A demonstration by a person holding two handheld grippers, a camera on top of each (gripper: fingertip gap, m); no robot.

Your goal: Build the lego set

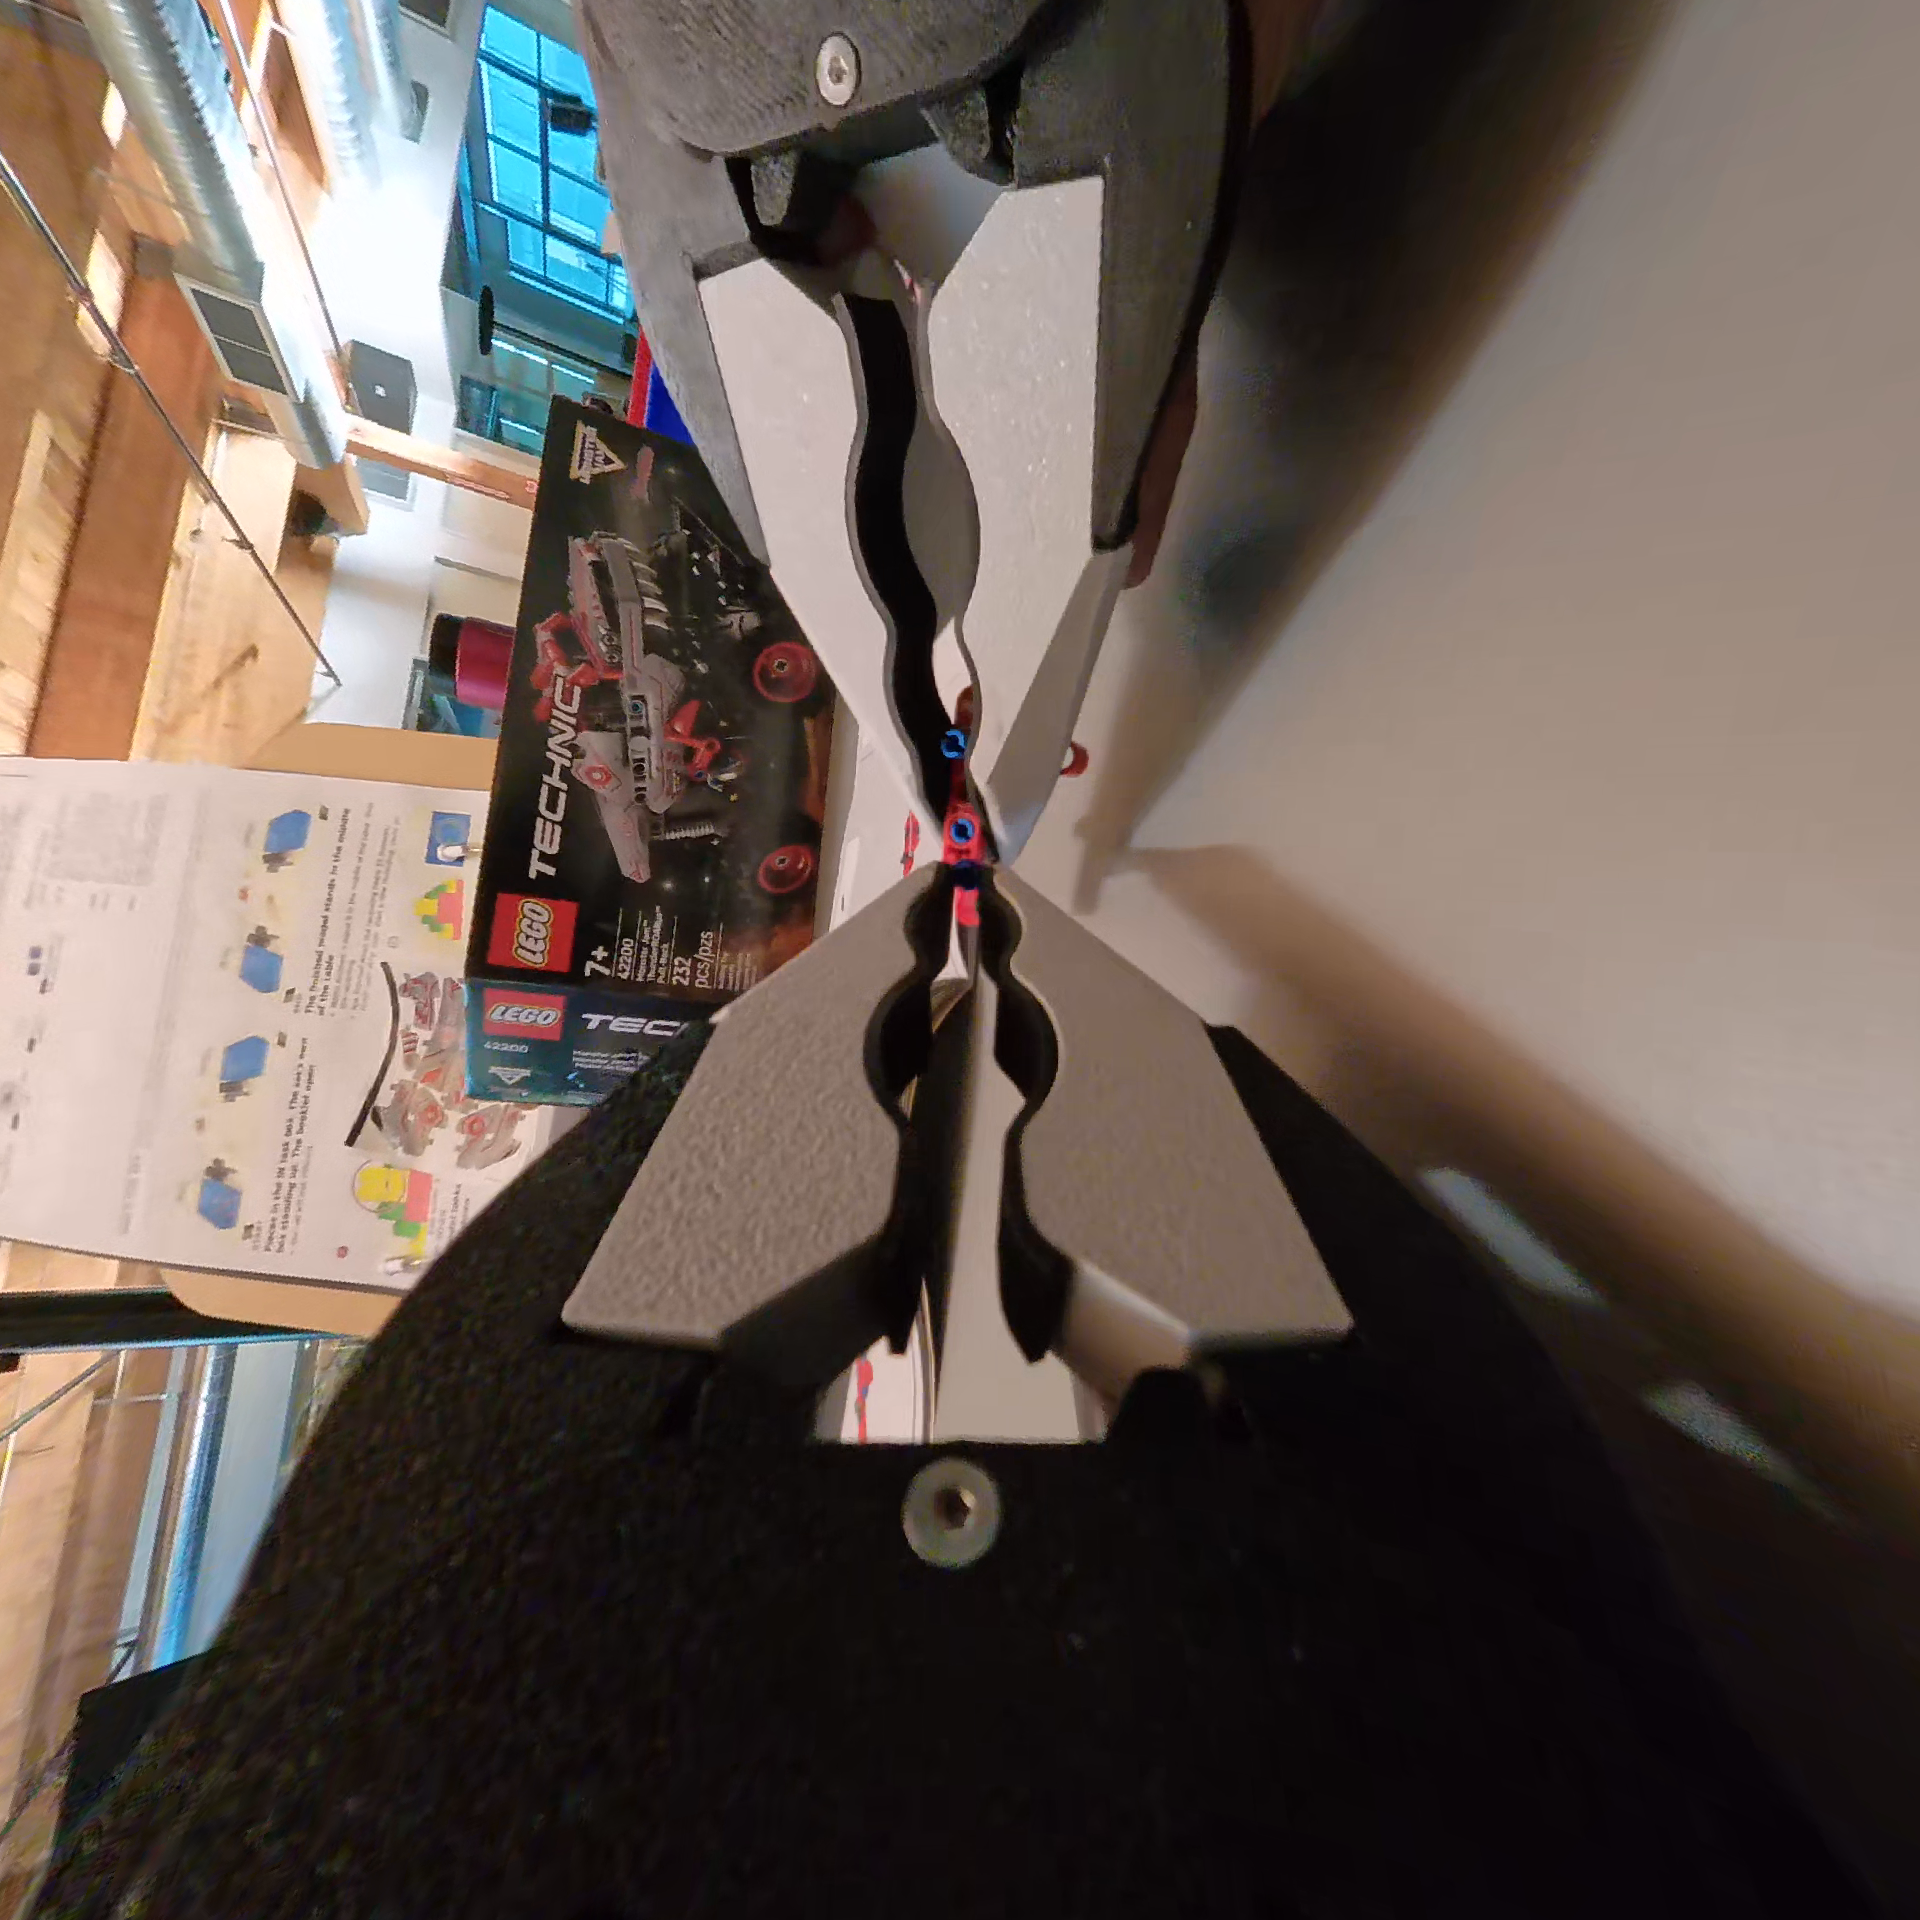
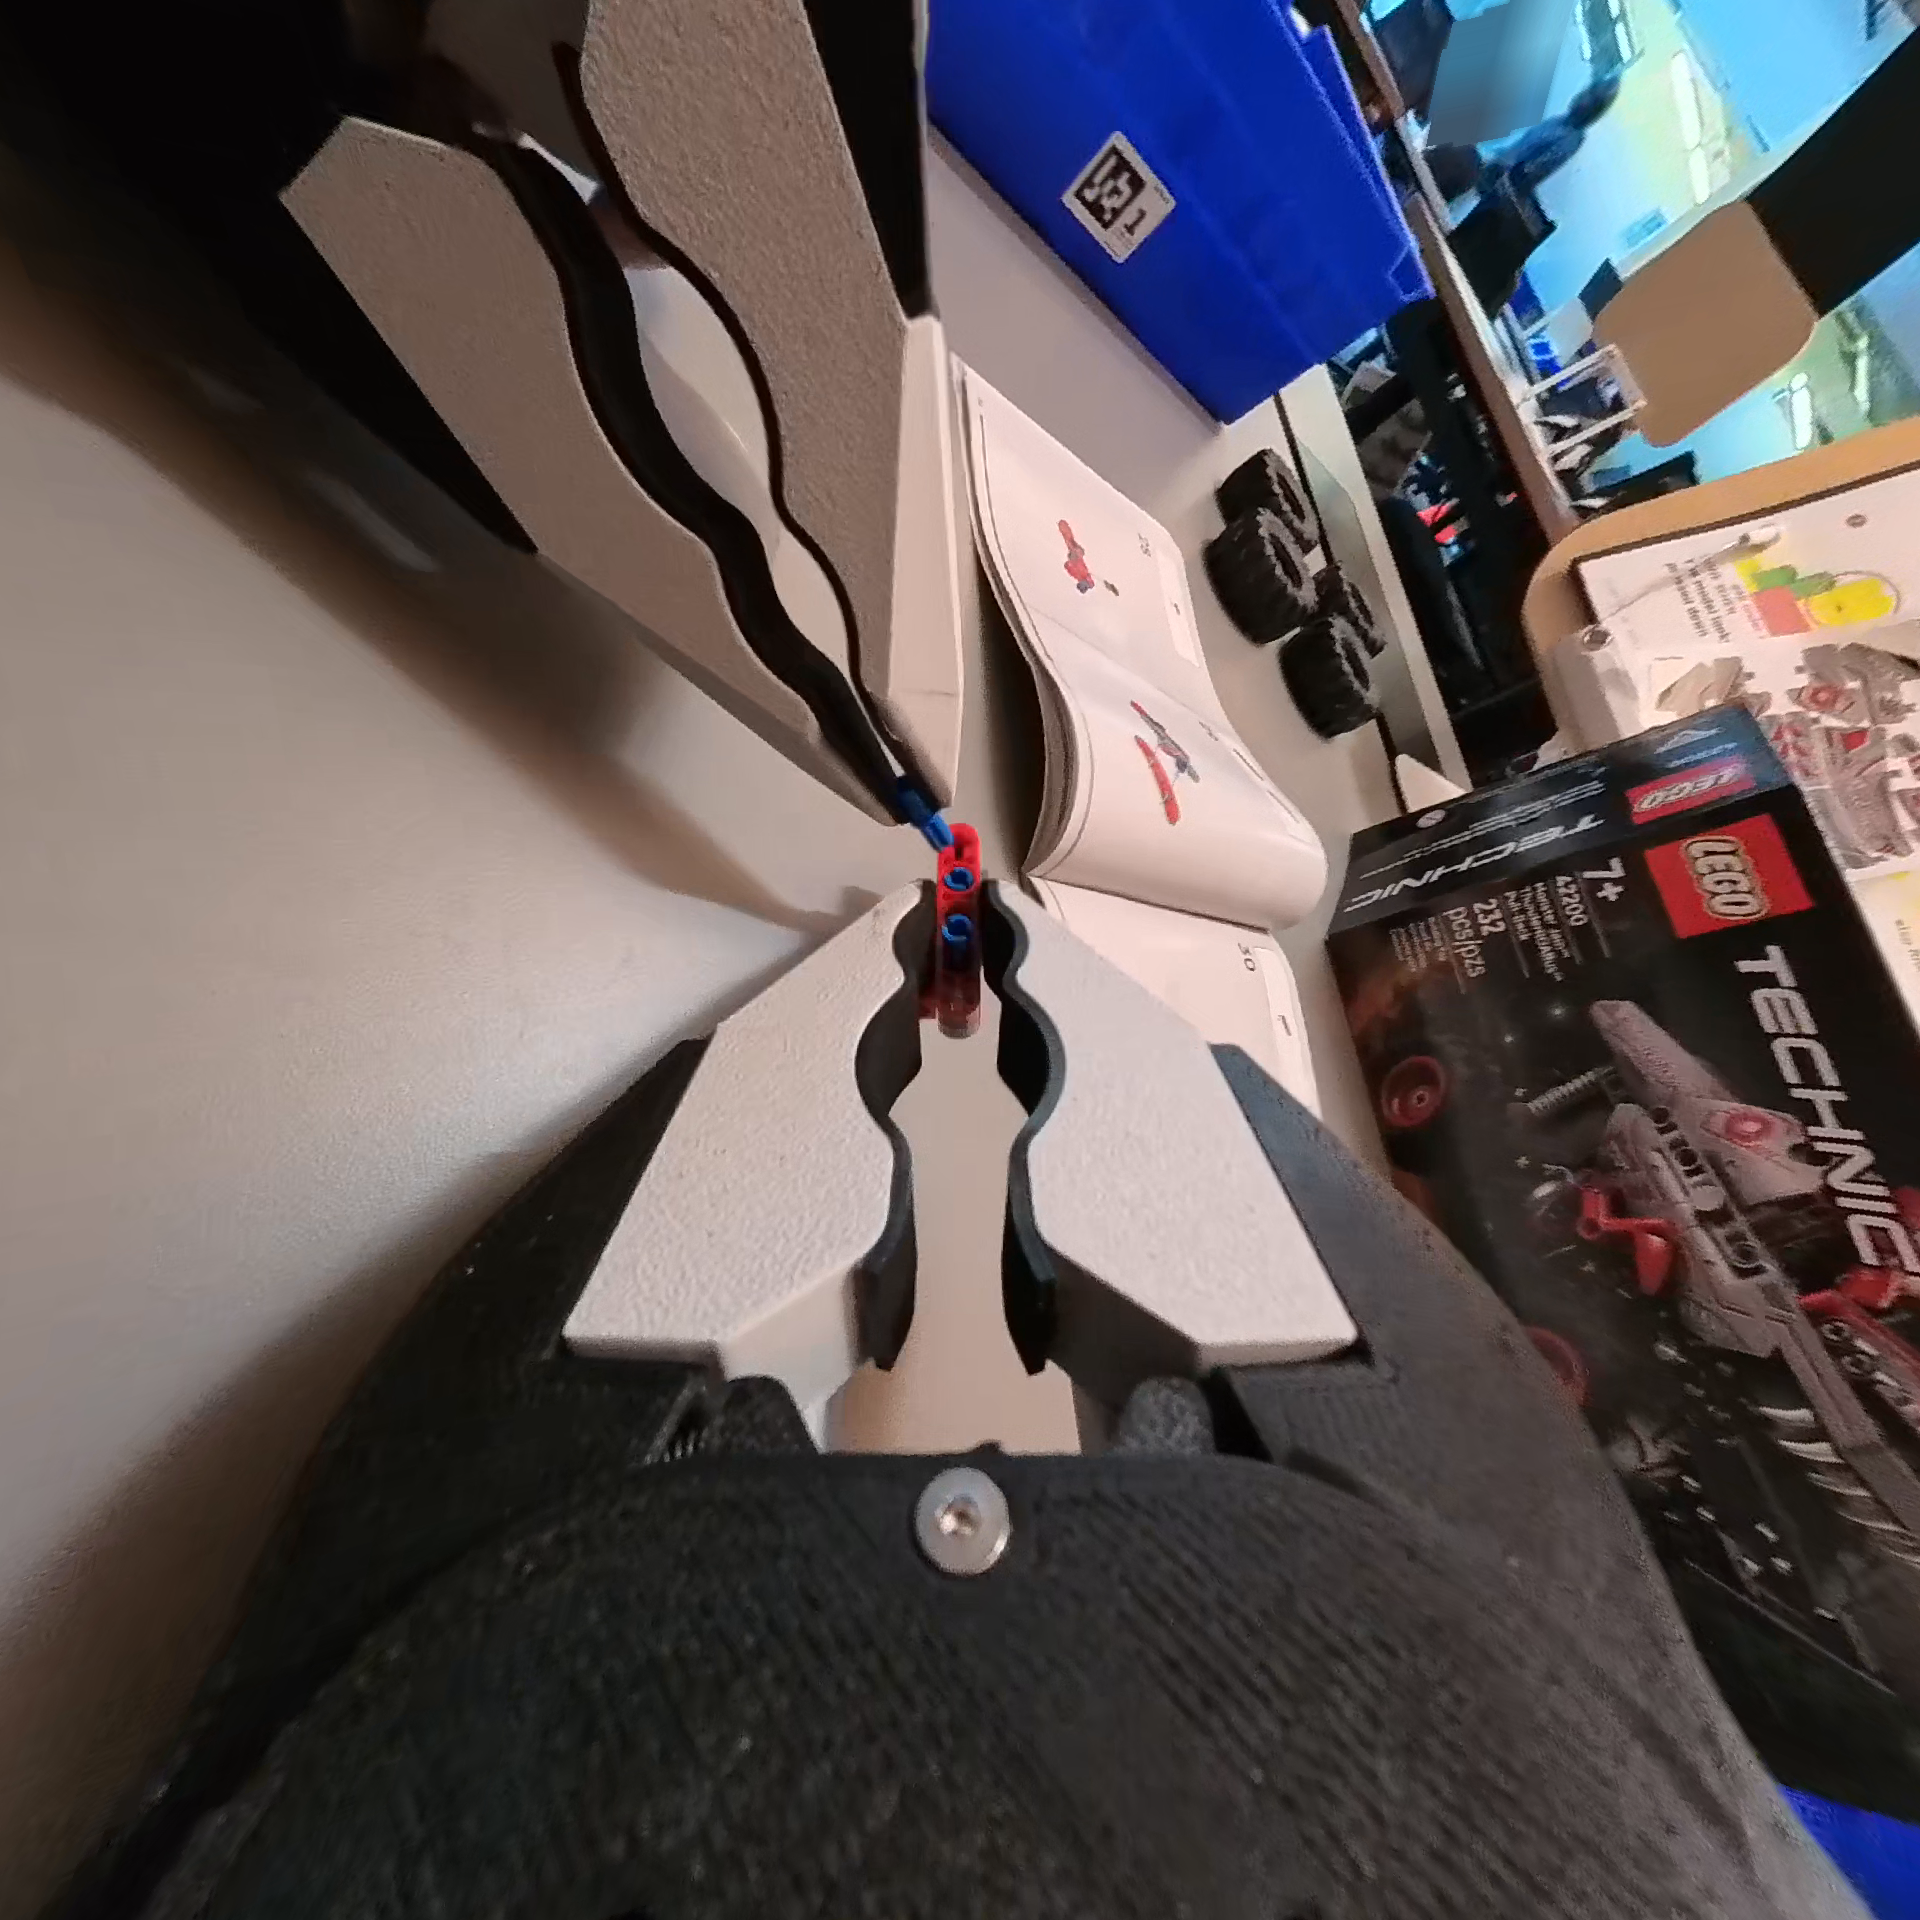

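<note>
My right gripper (image 2: pixel 956 899) is shut on a red lego beam (image 2: pixel 951 987) with two blue pins in its holes, held edge-on between the fingertips. My left gripper (image 1: pixel 961 883) is shut on a small blue pin (image 2: pixel 920 816), whose end touches the top end of the red beam. The two grippers meet tip to tip just above the white table (image 2: pixel 312 831). In the left wrist view the right gripper (image 1: pixel 971 816) comes in from above with the red beam (image 1: pixel 961 831). In the right wrist view the left gripper (image 2: pixel 909 805) comes in from the upper left.
An open instruction booklet (image 2: pixel 1143 717) lies just behind the grippers. The black lego box (image 2: pixel 1662 1039) stands to the right, also in the left wrist view (image 1: pixel 644 727). Black tyres (image 2: pixel 1299 592) and a blue bin (image 2: pixel 1195 156) sit farther back. A printed sheet (image 1: pixel 208 1008) lies on cardboard. The grippers are tip to tip, or close to it.
</note>
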